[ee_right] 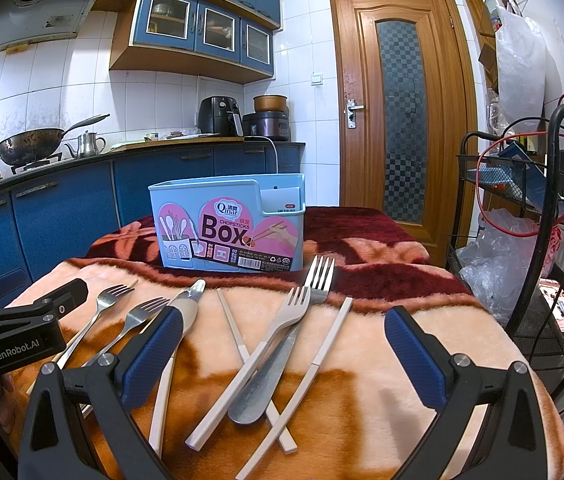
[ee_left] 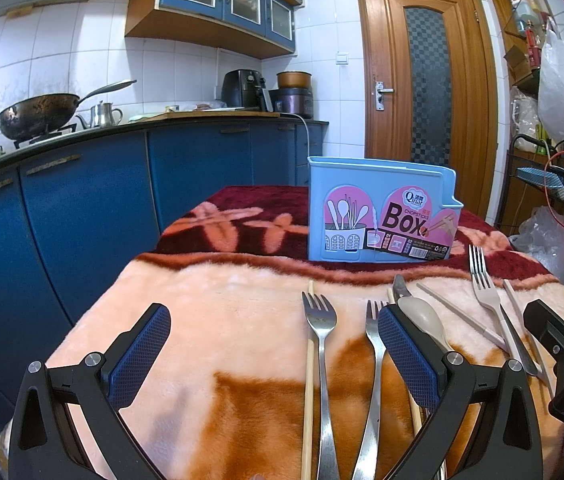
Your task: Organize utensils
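1. On the fleece blanket (ee_right: 381, 364), the blue chopsticks box (ee_right: 228, 226) stands upright at 12 o'clock, beyond the utensils.
2. Left gripper (ee_left: 274, 356) is spread wide over two metal forks (ee_left: 321, 320), holding nothing.
3. Right gripper (ee_right: 282, 356) gapes, empty, above a beige fork (ee_right: 266, 340) and chopsticks (ee_right: 321, 356).
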